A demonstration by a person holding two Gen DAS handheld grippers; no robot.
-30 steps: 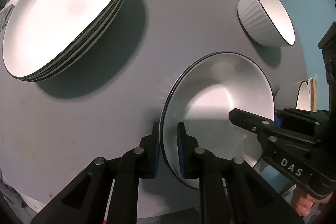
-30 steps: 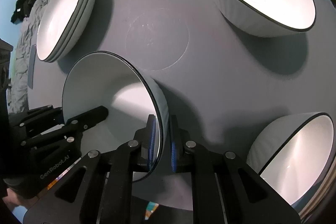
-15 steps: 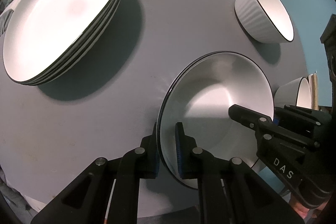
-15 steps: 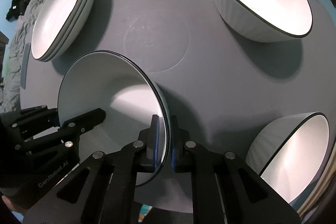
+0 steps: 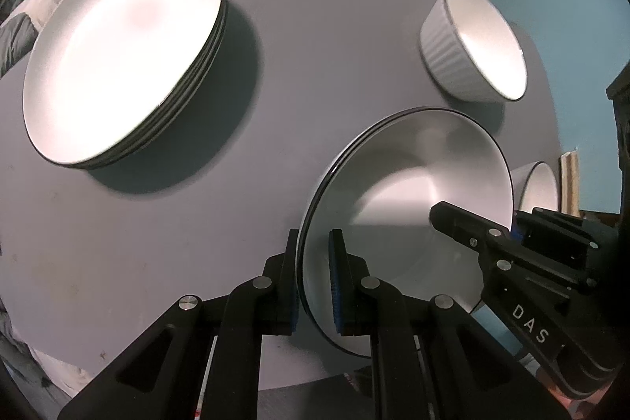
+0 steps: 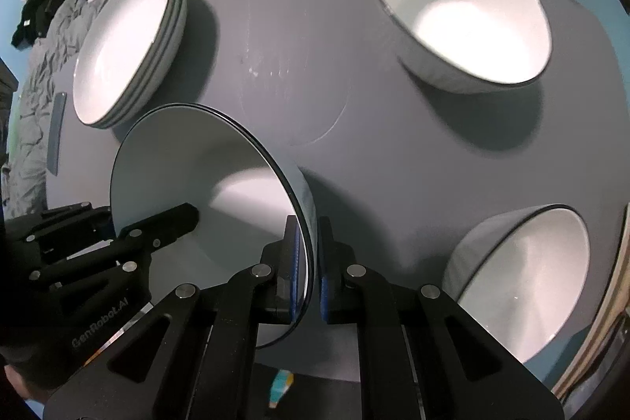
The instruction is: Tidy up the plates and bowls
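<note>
1. We see the left tool (image 5: 313, 278) clamped on the plate's (image 5: 413, 199) left rim.
2. Right tool (image 6: 311, 270) clamps the opposite rim.
3. Plate stack (image 5: 122, 54) sits far-left of the left tool, on the counter (image 5: 307, 65).

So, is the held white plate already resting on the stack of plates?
No, the white black-rimmed plate is apart from the plate stack, clamped at opposite rims.

Both claws (image 6: 311, 262) (image 6: 173, 223) on one plate (image 6: 189, 176)

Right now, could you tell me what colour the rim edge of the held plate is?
Black, a thin line around the white plate; clearest in the left wrist view.
</note>
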